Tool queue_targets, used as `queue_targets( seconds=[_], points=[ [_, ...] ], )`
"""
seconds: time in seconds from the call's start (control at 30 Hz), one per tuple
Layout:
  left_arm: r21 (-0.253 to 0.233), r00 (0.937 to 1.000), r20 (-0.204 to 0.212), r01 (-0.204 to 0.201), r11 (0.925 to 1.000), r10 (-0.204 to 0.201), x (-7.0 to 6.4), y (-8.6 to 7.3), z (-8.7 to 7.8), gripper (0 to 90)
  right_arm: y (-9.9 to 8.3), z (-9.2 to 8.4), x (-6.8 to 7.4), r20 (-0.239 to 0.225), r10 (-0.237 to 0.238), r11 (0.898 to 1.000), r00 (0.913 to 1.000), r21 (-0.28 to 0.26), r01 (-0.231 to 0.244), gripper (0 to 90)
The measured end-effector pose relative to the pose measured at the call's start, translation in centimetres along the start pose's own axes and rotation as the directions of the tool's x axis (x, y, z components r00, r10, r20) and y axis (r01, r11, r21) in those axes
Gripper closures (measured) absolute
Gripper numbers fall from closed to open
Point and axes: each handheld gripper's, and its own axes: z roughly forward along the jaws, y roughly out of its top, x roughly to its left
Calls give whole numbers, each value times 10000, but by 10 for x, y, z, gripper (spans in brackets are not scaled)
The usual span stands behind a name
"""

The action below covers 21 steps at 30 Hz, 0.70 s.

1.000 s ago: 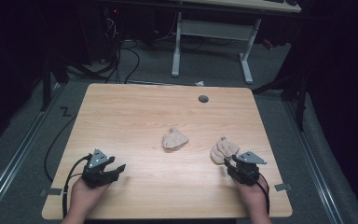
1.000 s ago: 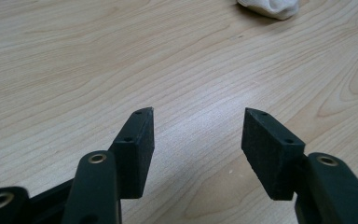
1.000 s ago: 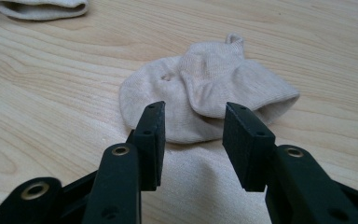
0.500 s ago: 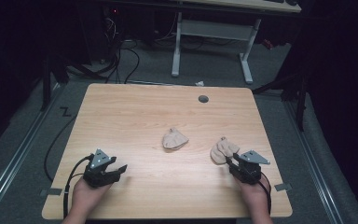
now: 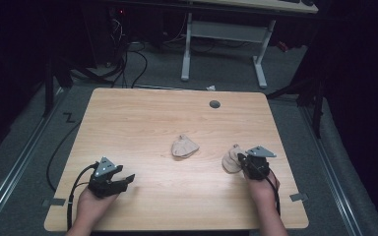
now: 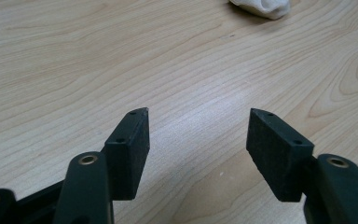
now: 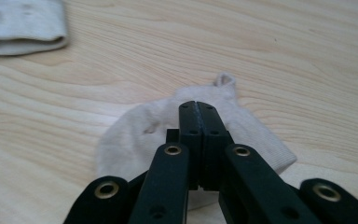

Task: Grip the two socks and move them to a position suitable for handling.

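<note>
Two small beige socks lie on the wooden table. One sock rests near the middle. The other sock lies at the right, under my right gripper. That gripper's jaws have just been closing and now meet tip to tip over this sock, with no cloth visible between the pads. My left gripper hovers at the front left, its jaws having just been opening, wide apart over bare wood with nothing between them.
A dark round grommet sits near the table's far edge. Behind the table stand a white desk frame and floor cables. The person's hands enter from the front edge.
The right gripper has shifted slightly toward its sock and its jaws have closed from wide apart. The left gripper's jaws have spread a little wider in place.
</note>
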Motion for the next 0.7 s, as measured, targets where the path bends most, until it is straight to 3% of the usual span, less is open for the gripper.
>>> queue_targets(
  seconds=[0.1,0.23,0.33,0.7],
  points=[
    [-34,10000,7,-5,10000,5,0,0,0,394,1,8,-8,161,198,9996,9997,194,-201,899],
    [-90,10000,52,18,10000,-17,-1,1,-1,392,-3,20,-7,247,-36,9966,9997,823,15,900],
    [-94,10000,91,-21,10000,22,-1,1,-2,391,-4,19,-4,208,-132,9971,9997,753,116,900],
    [-111,9995,309,-61,9999,65,-6,2,-2,399,-9,11,24,-706,-557,9961,9959,651,603,900]
  ],
)
